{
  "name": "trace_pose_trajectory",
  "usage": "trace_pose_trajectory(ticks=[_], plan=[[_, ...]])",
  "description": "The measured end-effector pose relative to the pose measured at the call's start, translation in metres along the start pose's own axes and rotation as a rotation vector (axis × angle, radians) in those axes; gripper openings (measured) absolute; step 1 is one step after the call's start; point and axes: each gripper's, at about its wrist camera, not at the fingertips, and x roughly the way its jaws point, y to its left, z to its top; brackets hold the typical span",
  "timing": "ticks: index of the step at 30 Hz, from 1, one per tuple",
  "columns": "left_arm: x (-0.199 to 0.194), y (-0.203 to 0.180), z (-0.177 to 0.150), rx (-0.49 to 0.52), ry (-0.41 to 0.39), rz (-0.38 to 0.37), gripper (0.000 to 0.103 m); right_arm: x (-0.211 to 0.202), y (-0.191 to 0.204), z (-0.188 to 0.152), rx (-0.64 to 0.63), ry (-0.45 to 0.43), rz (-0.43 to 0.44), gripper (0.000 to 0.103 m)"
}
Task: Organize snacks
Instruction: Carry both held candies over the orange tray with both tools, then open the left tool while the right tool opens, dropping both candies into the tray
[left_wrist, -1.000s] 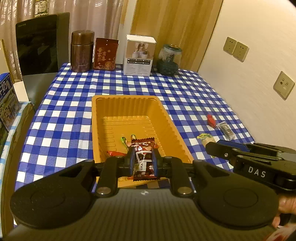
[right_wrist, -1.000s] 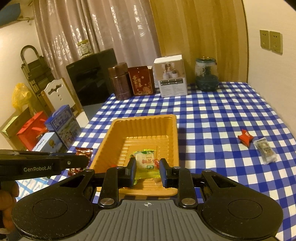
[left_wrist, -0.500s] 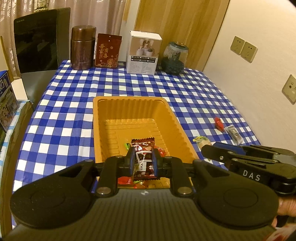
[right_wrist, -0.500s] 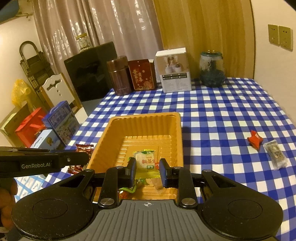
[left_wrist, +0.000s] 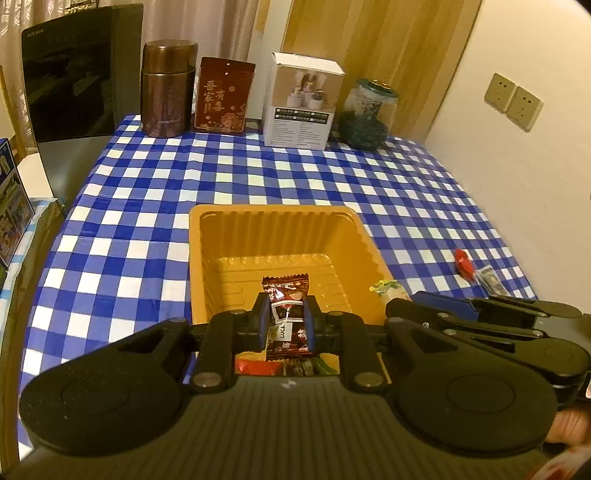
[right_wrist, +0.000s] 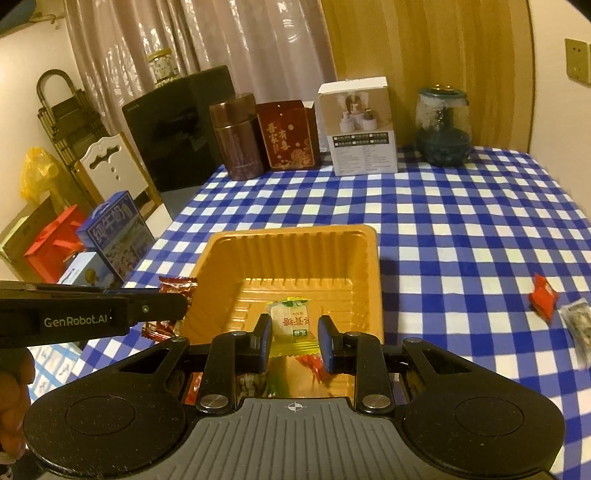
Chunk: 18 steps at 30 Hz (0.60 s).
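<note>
Hovering both over the orange tray (left_wrist: 207, 258), ready to drop: your left hand-held gripper (left_wrist: 286, 326) pinches a brown candy packet (left_wrist: 286, 295), your right hand-held gripper (right_wrist: 295, 341) clamps a pale green-labelled snack (right_wrist: 290, 321).

A bench under a blue-and-white checked cloth (left_wrist: 258, 177) carries an orange plastic tray (left_wrist: 280, 236), a brown canister (left_wrist: 166, 99), a white box (left_wrist: 303, 103), a glass jar (left_wrist: 369, 114) and two loose wrapped snacks (right_wrist: 543, 301).

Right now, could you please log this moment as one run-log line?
left gripper: shut on brown snack | right gripper: shut on white-green snack | both over orange tray
</note>
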Motion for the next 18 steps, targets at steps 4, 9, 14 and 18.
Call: trace_pose_trajectory(ticks=[4,9,14,18], plan=[[0.009,0.004,0.007,-0.001,0.001,0.002,0.017,0.012,-0.002,0.007,-0.002,0.003,0.006,0.027],[0.022,0.006,0.012,0.013,0.012,0.011,0.017,0.024,-0.007,0.014,0.006,0.003,0.009,0.027],[0.033,0.006,0.014,0.015,0.026,0.017,0.017,0.033,-0.01,0.018,0.011,0.005,0.011,0.027],[0.038,0.006,0.013,0.006,0.024,0.03,0.022,0.038,-0.013,0.018,0.018,0.008,0.012,0.027]])
